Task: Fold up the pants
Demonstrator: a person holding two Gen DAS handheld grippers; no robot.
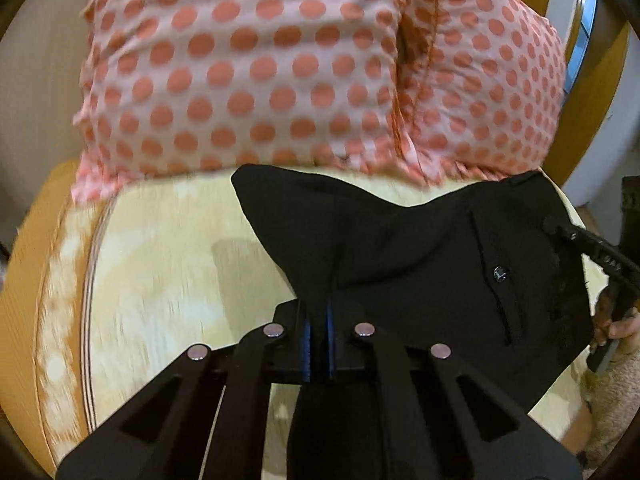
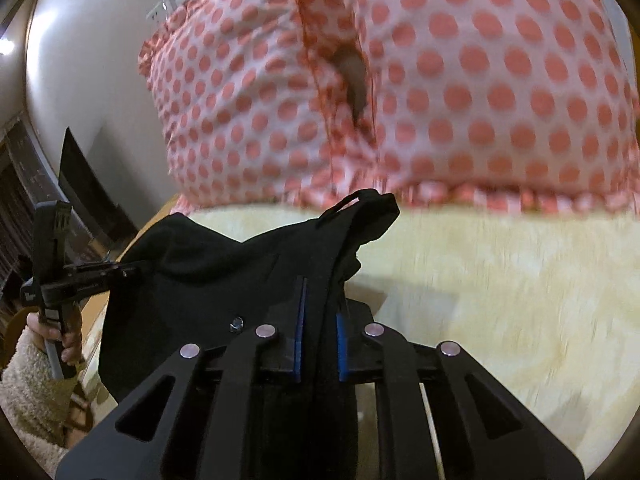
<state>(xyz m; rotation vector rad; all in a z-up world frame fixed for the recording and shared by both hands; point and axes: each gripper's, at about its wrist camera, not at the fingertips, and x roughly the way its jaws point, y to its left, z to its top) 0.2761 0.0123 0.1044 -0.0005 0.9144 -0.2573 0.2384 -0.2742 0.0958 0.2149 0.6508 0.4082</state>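
The table (image 1: 168, 248) is smeared by motion blur, and its far edge is covered by the polka-dot garment (image 1: 248, 68); below the table's near edge the black pants (image 2: 224, 264) are cut off by the frame

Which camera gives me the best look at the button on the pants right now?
The left wrist view. There the button sits in the open on flat cloth of the black pants, beside a pocket slit. In the right wrist view the same button is only partly seen, at the edge of the right tongs.
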